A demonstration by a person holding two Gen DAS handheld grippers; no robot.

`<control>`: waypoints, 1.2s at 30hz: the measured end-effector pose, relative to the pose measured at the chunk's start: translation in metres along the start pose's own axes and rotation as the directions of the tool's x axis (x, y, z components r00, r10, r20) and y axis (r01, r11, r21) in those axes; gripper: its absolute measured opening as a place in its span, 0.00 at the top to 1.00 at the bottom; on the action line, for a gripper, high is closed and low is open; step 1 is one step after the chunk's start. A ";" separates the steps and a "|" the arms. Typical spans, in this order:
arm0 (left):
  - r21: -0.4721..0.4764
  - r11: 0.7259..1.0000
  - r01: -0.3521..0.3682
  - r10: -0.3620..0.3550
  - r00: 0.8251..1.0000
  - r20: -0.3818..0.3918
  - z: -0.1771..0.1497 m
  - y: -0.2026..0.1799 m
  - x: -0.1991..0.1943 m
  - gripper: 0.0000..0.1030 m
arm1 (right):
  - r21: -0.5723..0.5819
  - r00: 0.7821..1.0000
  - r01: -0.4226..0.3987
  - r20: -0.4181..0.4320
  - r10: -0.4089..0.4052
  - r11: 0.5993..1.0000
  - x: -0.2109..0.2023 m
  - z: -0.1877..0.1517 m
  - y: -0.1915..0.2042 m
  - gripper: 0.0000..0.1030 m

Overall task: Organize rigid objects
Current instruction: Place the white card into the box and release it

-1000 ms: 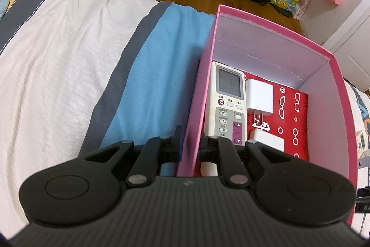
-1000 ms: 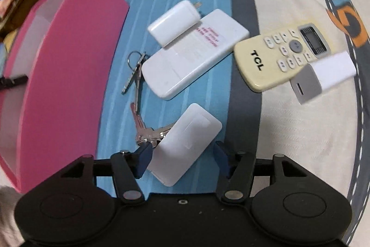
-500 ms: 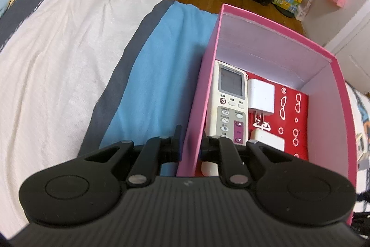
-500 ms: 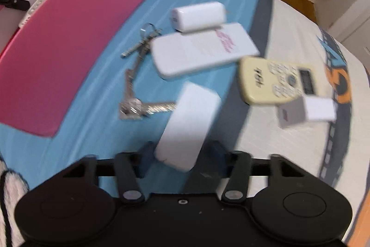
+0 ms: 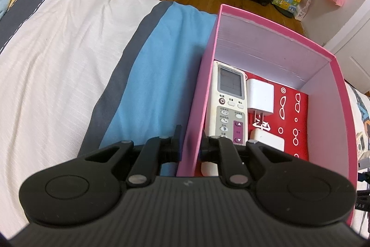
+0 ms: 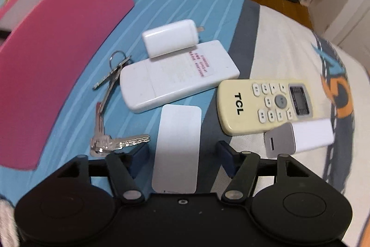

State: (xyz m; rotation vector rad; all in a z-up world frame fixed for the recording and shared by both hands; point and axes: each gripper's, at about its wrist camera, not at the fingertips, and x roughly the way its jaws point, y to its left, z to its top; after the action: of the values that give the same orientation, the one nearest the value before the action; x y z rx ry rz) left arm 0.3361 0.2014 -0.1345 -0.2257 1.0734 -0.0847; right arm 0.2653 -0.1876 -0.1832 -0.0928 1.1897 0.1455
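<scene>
Now right claw (image 6: pixel 182 153) opening around flat white card (image 6: pixel 177 148), lengthwise along fingers; left claw (image 5: pixel 190 142) clenched on pink box (image 5: pixel 192 122) wall

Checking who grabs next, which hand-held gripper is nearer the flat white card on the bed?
Right. The right hand-held gripper has the flat white card between its opening jaws, pads not touching. The left hand-held gripper is clamped on the pink box's wall.
</scene>
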 end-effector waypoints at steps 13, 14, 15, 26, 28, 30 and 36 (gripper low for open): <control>0.009 1.000 0.000 0.000 1.000 0.001 0.000 -0.001 0.000 0.90 | 0.149 0.969 -0.123 0.233 0.086 0.981 -0.086 0.003 -0.017 0.58; 0.011 1.000 -0.001 0.001 1.000 0.002 0.000 -0.001 0.001 0.90 | 0.143 0.960 -0.146 0.260 0.105 0.979 -0.093 0.003 -0.014 0.58; 0.012 1.000 -0.001 0.001 1.000 0.002 -0.001 -0.001 0.001 0.91 | 0.131 0.951 -0.167 0.283 0.124 0.977 -0.101 0.003 -0.010 0.58; 0.000 0.999 0.040 -0.040 0.999 -0.002 0.000 0.004 -0.001 0.92 | -0.081 0.843 -0.423 0.330 0.425 0.902 -0.141 0.035 0.086 0.58; 0.005 0.999 0.038 -0.038 0.999 -0.001 0.000 0.003 -0.001 0.92 | -0.094 0.845 -0.446 0.285 0.453 0.890 -0.131 0.049 0.111 0.58; 0.007 0.999 0.040 -0.040 0.999 -0.002 0.000 0.003 -0.001 0.92 | -0.080 0.866 -0.448 0.209 0.454 0.891 -0.110 0.065 0.139 0.58; -0.015 0.998 0.069 -0.069 0.998 -0.010 0.002 0.010 0.000 0.91 | 0.080 0.897 -0.442 0.014 0.442 0.894 -0.039 0.088 0.192 0.58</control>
State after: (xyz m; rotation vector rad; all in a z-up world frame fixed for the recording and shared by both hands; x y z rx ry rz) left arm 0.3375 0.2115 -0.1359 -0.2759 1.0772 -0.1401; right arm 0.3010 0.0121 -0.1136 0.2536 1.2052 0.4984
